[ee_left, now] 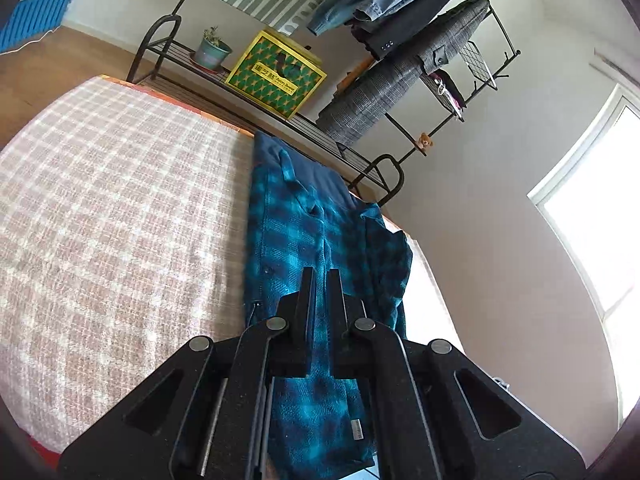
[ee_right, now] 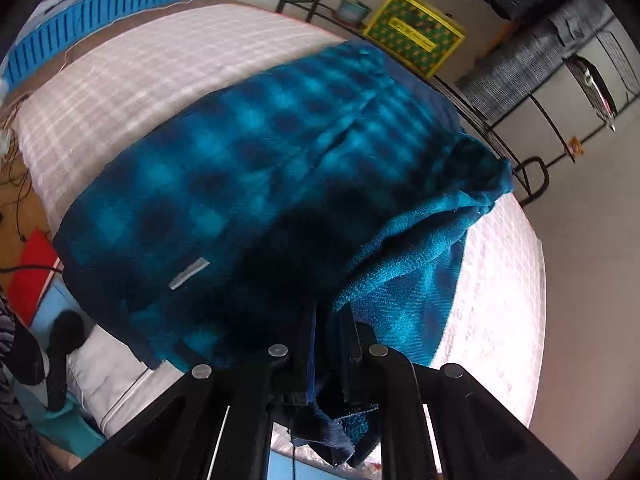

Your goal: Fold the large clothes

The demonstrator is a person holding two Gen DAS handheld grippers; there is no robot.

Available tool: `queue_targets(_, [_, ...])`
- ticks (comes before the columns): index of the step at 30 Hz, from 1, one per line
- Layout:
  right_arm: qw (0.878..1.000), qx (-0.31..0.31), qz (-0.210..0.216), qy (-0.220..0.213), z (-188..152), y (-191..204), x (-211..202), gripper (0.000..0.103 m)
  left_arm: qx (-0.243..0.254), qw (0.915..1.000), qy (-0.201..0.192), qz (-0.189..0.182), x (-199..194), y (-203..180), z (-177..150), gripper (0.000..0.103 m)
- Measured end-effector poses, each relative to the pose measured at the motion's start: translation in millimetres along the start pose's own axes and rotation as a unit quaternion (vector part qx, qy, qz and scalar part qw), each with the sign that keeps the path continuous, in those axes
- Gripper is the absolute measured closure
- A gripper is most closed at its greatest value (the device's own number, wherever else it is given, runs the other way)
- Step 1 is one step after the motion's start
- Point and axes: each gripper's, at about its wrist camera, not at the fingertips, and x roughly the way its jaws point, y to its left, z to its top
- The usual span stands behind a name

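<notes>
Clearly my right gripper [ee_right: 330,320] pinches a bunched edge of the shirt [ee_right: 248,168], which lies on the bed [ee_left: 100,220]. My left gripper [ee_left: 320,276] hovers over it, nearly closed, empty. It looks thick, soft and floppy; I'd grab hems and corners.

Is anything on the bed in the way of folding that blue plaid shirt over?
Nothing visible. The blue plaid shirt lies on the checked bedspread, whose surface beside it is bare. The right hand-held gripper already grips its edge.

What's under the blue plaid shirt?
The blue plaid shirt lies on a pink checked bedspread. A dark blue layer shows beneath its far end; anything else underneath is covered.
</notes>
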Motion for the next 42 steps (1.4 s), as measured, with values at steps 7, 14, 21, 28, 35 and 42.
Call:
queue_targets(7, [0.995, -0.096, -0.013, 0.021, -6.2, 38.8, 21.9, 0.095, 0.012, 0.9999, 0.009, 0.002, 9.6, -3.4, -7.1, 0.103])
queue_targets(14, [0.986, 0.025, 0.162, -0.013, -3.4, -17.1, 0.7, 0.076, 0.011, 0.9999, 0.011, -0.003, 6.7, -3.9, -7.2, 0.103])
queue_targets(21, [0.953, 0.124, 0.263, -0.082, 17.0, -85.3, -23.4, 0.061, 0.033, 0.9992, 0.02, -0.008, 14.2, -13.0, -7.6, 0.103])
queue_targets(28, [0.958, 0.192, 0.201, -0.077, 77.6, -156.3, 22.7, 0.057, 0.028, 0.9983, 0.049, -0.018, 41.0, -17.3, -8.8, 0.103])
queue_targets(35, [0.943, 0.298, 0.146, -0.027, 157.4, -216.4, 117.5, 0.046, 0.045, 0.9961, 0.075, -0.015, 60.6, -22.9, -14.5, 0.102])
queue_targets(42, [0.951, 0.29, 0.102, 0.033, 191.1, -204.5, 179.0, 0.044, 0.042, 0.9952, 0.088, -0.005, 70.6, -13.4, -16.4, 0.102])
